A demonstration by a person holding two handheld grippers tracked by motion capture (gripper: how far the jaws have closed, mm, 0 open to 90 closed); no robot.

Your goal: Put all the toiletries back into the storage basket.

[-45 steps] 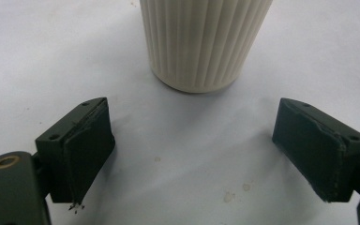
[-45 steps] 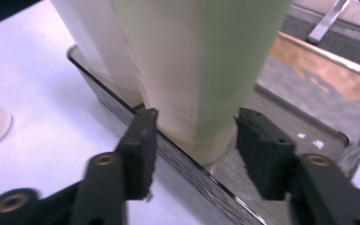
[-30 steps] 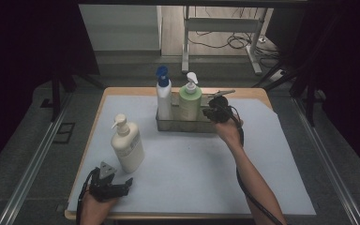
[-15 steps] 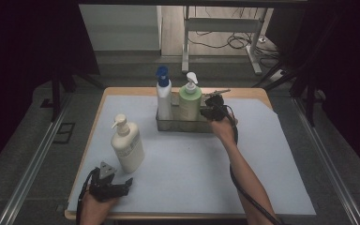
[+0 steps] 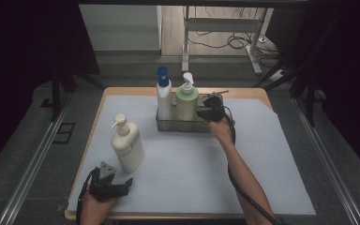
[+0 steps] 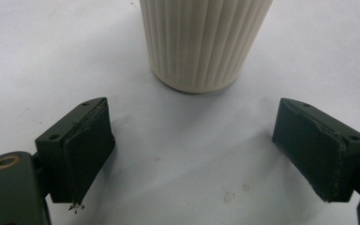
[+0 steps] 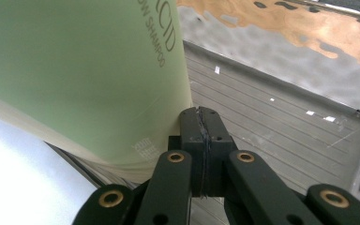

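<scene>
A cream pump bottle (image 5: pixel 127 145) stands at the front left of the table, and its ribbed base (image 6: pixel 204 42) is just ahead of my left gripper (image 6: pixel 215 140). That gripper (image 5: pixel 124 186) rests open near the front edge, with nothing between its jaws. A green pump bottle (image 5: pixel 186 103) and a white bottle with a blue cap (image 5: pixel 163 98) stand in a shallow tray (image 5: pixel 187 126) at the back. My right gripper (image 5: pixel 201 112) reaches into the tray from the right. Its jaws are shut with nothing in them (image 7: pixel 200 117), right beside the green bottle (image 7: pixel 84 75) and over the tray's ribbed floor (image 7: pixel 272 122).
A pale sheet (image 5: pixel 187 173) covers the wooden table (image 5: pixel 243 92). The right half of the tray behind my right gripper holds nothing. Beyond the far edge lie a dark floor, a table frame (image 5: pixel 220 28) and cables.
My right gripper has edged left and down, closer to the green bottle inside the tray, with its jaws still shut. The left gripper and all three bottles have stayed put.
</scene>
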